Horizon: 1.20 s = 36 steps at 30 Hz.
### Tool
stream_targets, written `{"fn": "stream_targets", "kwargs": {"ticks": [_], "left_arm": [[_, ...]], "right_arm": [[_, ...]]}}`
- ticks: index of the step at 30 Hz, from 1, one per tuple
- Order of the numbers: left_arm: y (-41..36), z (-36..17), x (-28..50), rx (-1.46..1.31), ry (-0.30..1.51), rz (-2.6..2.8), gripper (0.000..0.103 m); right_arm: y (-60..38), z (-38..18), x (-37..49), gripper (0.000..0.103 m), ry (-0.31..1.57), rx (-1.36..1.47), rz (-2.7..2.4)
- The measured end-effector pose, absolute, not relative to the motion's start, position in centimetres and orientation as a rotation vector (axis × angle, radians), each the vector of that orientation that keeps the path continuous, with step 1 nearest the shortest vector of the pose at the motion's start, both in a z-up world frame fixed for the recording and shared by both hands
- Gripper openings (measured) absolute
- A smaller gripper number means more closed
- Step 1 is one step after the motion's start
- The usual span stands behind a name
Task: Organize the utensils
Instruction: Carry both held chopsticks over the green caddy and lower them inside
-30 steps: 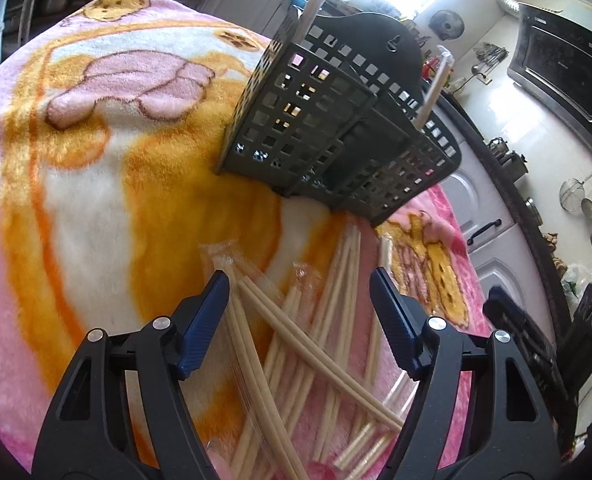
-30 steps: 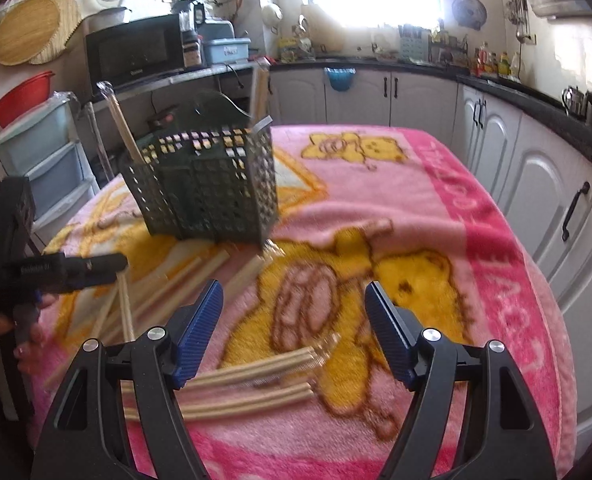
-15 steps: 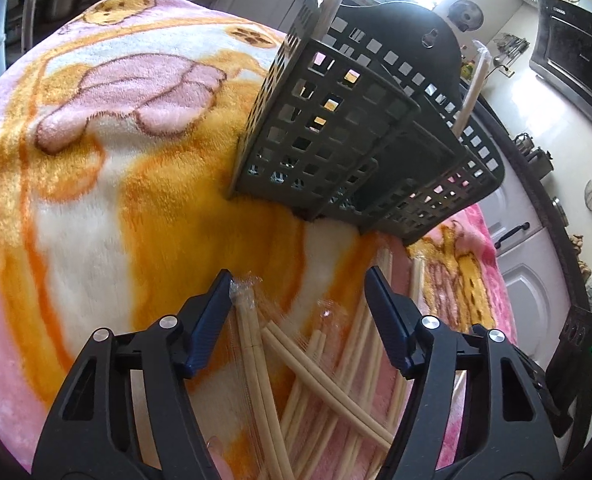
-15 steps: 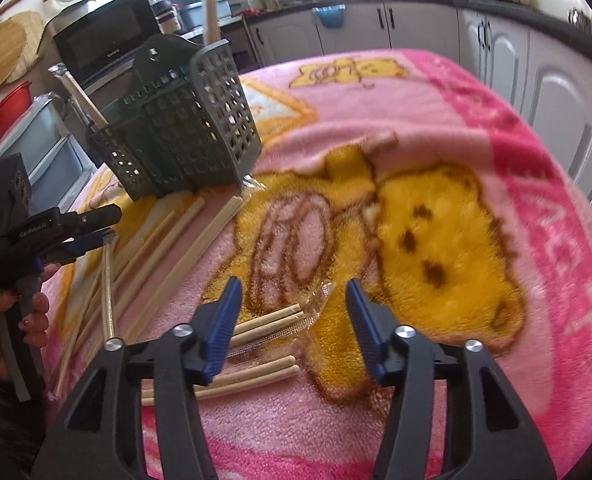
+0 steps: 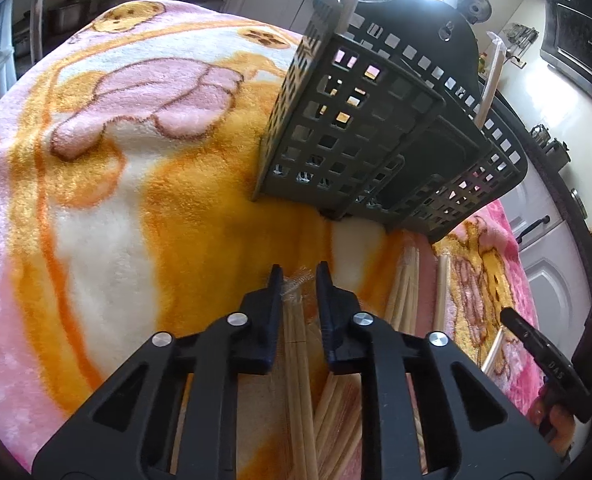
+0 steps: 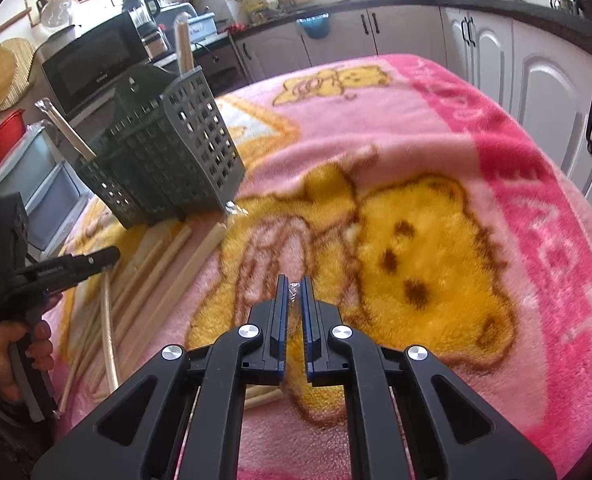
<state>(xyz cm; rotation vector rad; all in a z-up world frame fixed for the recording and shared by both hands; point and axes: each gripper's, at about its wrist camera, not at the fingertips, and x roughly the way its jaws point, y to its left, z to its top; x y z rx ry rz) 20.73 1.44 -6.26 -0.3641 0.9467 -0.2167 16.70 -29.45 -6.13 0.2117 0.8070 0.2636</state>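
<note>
A dark grey slotted utensil basket (image 5: 368, 132) (image 6: 164, 160) stands on the pink and yellow blanket (image 6: 416, 120). Two wrapped chopstick pairs (image 5: 492, 76) (image 6: 184, 48) stick up out of it. Several more wrapped pairs (image 5: 404, 288) (image 6: 156, 264) lie loose in front of it. My left gripper (image 5: 298, 276) is closing, its pads pressing one wrapped pair (image 5: 296, 344) near the wrapper's tip. My right gripper (image 6: 295, 284) is closing on the crinkled wrapper (image 6: 295, 292) of another pair, whose far ends (image 6: 262, 394) show under the jaws.
A hand (image 6: 16, 360) holds the left gripper's handle at the left edge of the right wrist view. White cabinets (image 6: 544, 92) run along the right and back. A black microwave (image 6: 92, 64) sits behind the basket. The blanket drops off at the right edge.
Both grippers went from wide open to nearly closed, each on a wrapped chopstick pair. The right gripper dropped lower over its pair; the left stayed about where it was.
</note>
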Motion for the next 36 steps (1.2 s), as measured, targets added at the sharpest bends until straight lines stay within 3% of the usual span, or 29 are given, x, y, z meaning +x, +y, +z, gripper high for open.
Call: {"fn": "stream_targets", "kwargs": {"ticks": [19,36], "left_arm": [[2.3,0.9,17.8,-0.409,0.732,-0.351,0.001],[0.6,7.7,15.2,-0.415,0.55,-0.5,0.001]], "right_arm": [[-28.4,0.5,15.0,0.006,0.614,0.186,0.32],[-26.7,5.8,13.0,0.006,0.466,0.147,0.39]]}}
